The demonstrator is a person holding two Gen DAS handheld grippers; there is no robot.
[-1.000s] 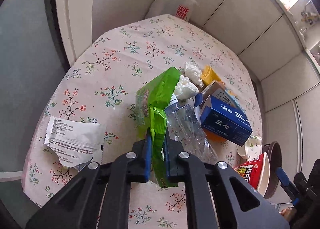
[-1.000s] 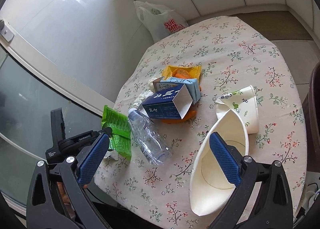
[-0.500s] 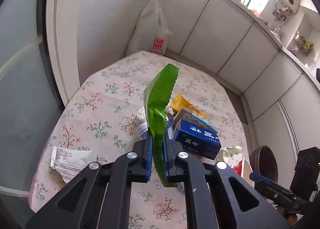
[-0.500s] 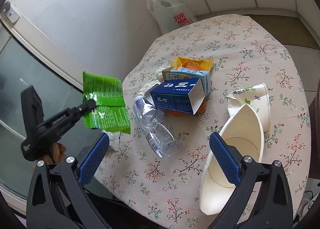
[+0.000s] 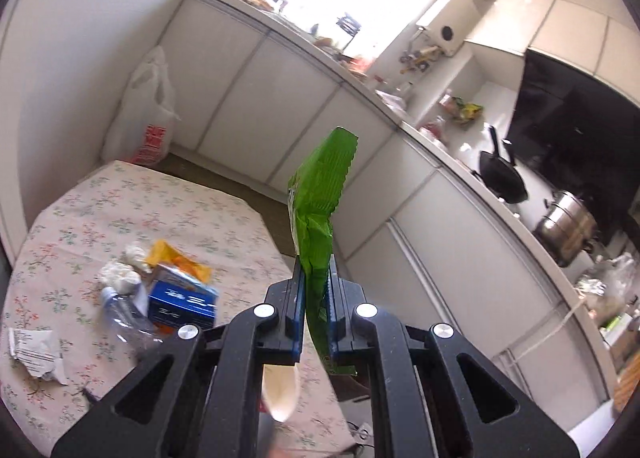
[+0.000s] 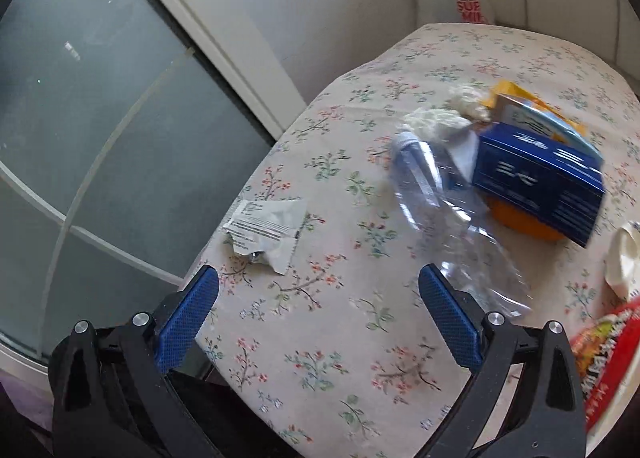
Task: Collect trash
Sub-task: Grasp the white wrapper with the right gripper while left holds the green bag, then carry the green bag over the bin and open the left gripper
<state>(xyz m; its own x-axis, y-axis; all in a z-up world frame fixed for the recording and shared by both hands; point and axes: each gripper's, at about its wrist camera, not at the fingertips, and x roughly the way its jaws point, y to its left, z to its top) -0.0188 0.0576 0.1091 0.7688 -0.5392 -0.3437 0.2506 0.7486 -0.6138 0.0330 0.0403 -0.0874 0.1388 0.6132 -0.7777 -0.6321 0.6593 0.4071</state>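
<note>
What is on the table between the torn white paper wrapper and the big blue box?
In the right wrist view, the crushed clear plastic bottle lies between the torn white paper wrapper and the dark blue cardboard box.

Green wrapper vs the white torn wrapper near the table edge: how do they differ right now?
The green wrapper is clamped in the left gripper, held upright off the table; the white torn wrapper lies flat on the tablecloth, ungripped. Green looks mostly intact with a serrated edge; white is ripped and printed with black text. Both are empty, crumpled packaging.
</note>
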